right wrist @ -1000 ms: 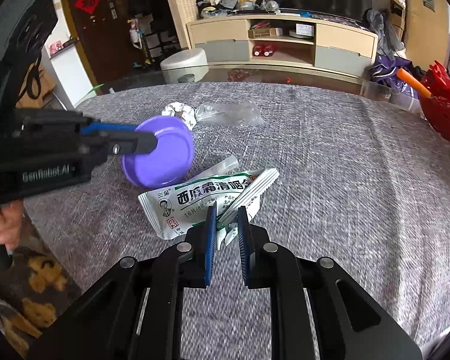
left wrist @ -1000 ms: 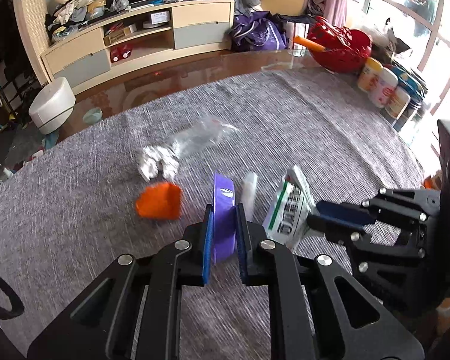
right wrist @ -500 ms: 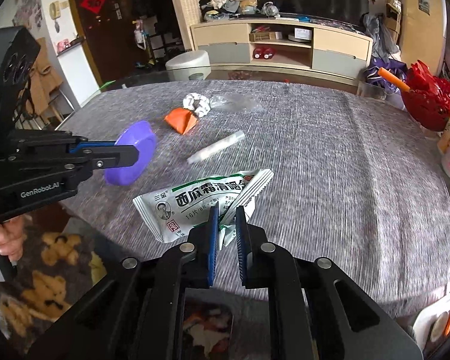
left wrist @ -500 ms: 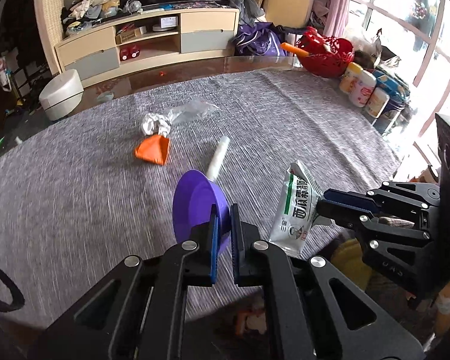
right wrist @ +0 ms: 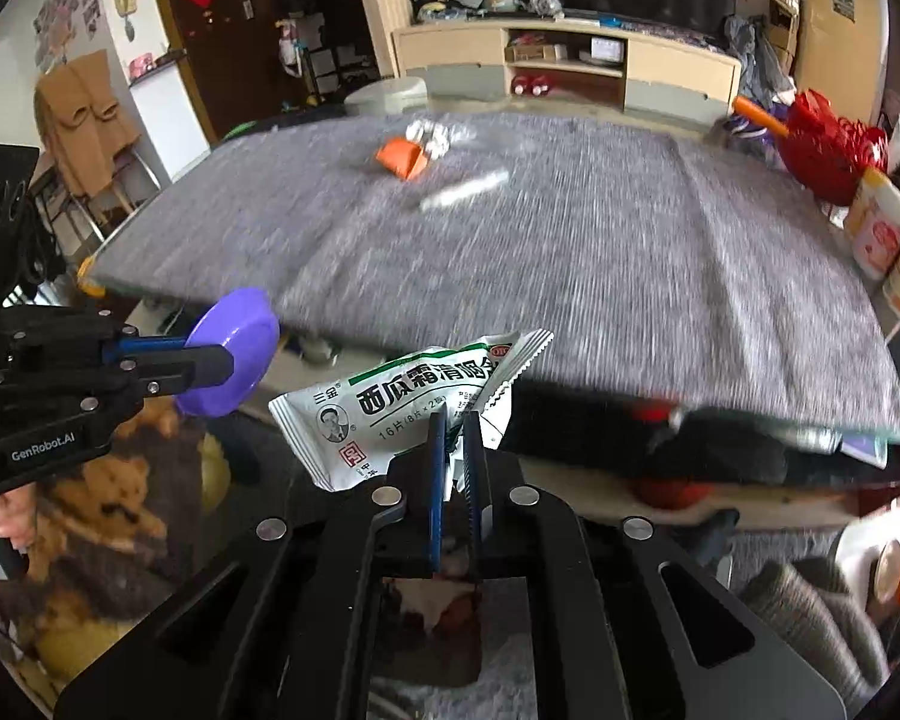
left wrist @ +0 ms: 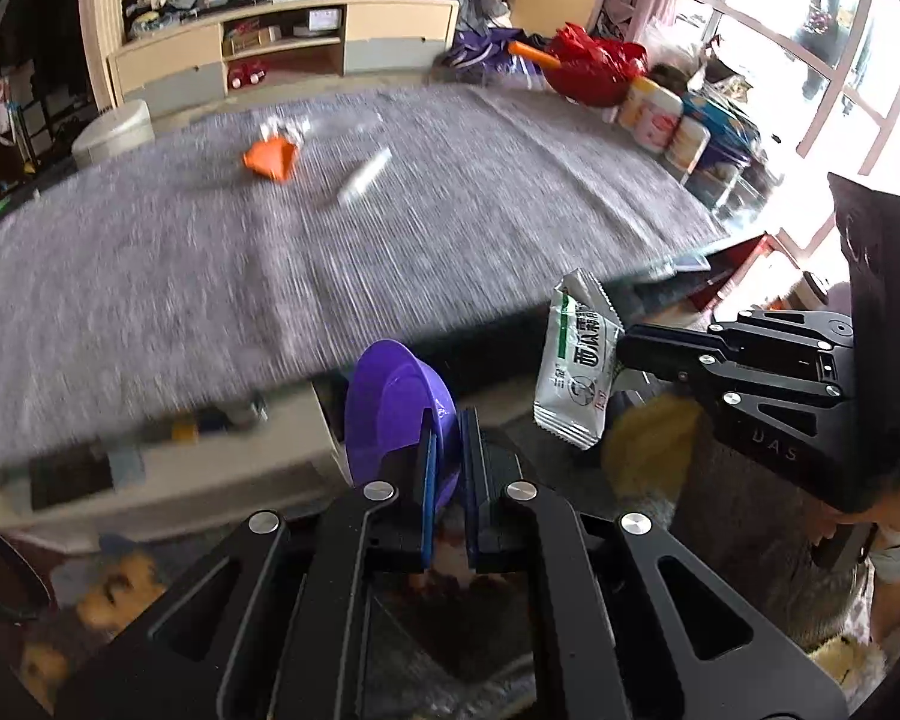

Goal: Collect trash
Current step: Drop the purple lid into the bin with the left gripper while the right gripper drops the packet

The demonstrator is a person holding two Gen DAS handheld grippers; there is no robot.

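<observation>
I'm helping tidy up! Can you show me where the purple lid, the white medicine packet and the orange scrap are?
purple lid (left wrist: 390, 402), left wrist view, on its inner face.
white medicine packet (right wrist: 390, 408), right wrist view, on its printed front.
orange scrap (right wrist: 401, 157), right wrist view, on its middle, lying on the grey cloth.

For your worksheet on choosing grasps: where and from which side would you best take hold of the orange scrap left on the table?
Grip the orange scrap across its narrower pointed end, coming from above with the gripper. It lies flat on the grey cloth, and crumpled foil crowds its far side. Blur hides finer detail.
</observation>
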